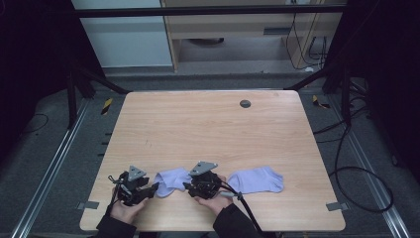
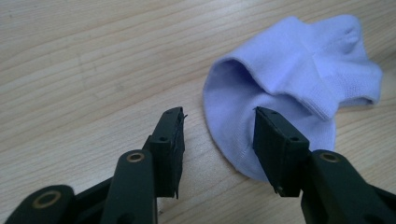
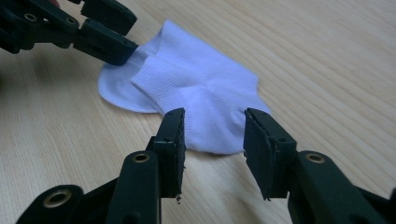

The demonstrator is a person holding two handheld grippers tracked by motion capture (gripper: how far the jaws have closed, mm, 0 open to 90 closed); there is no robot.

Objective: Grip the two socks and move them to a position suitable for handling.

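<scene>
**Two grippers at one sock**

A pale lilac sock (image 1: pixel 171 180) lies flat near the table's (image 1: pixel 208 124) near edge, left of centre. The left gripper (image 1: pixel 154 187) stands partly open astride its one end; the right gripper (image 1: pixel 186 186) (likewise part-open, gripping nothing) brackets the other. A second sock (image 1: pixel 256 180) lies further right.

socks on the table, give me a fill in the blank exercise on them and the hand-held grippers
1. The number of pale purple socks on the wooden table is ____.
2. Both hand-held grippers, left and right, point at the sock that lies to the ____ of the other sock in the high view.
3. In the left gripper view, the sock's open cuff faces ____.

Missing words: two; left; left
</scene>
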